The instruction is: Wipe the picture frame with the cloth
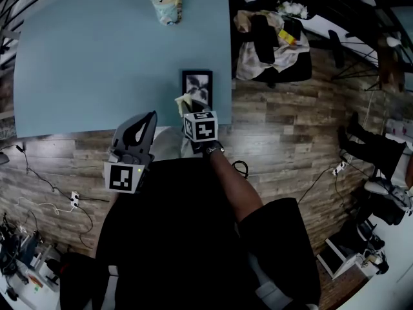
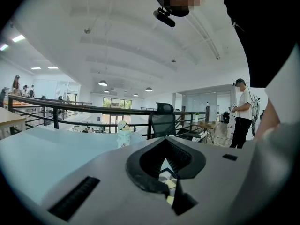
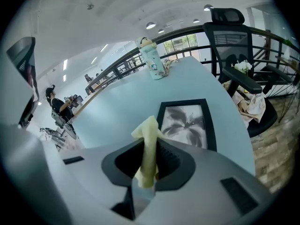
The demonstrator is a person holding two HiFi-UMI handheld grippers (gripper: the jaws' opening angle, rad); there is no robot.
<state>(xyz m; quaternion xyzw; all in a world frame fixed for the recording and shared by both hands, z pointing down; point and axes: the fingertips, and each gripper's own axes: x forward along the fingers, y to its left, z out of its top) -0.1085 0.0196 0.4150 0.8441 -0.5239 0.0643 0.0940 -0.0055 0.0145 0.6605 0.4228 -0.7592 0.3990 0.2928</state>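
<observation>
A black picture frame (image 1: 197,84) with a grey flower print lies flat near the front right corner of the pale blue table (image 1: 97,63). My right gripper (image 1: 192,110) hovers just in front of the frame's near edge, shut on a folded pale yellow cloth (image 1: 182,102). In the right gripper view the cloth (image 3: 147,131) sticks up from between the jaws of the right gripper (image 3: 151,159), with the frame (image 3: 185,122) just beyond. My left gripper (image 1: 151,117) is held off the table's front edge, left of the frame, shut with nothing in it (image 2: 165,161).
A pale green plush toy (image 1: 166,2) stands at the table's far edge. A black office chair (image 1: 274,41) piled with clothes sits right of the table. Cables (image 1: 51,186) lie on the wooden floor at left. A person (image 2: 243,111) stands in the background.
</observation>
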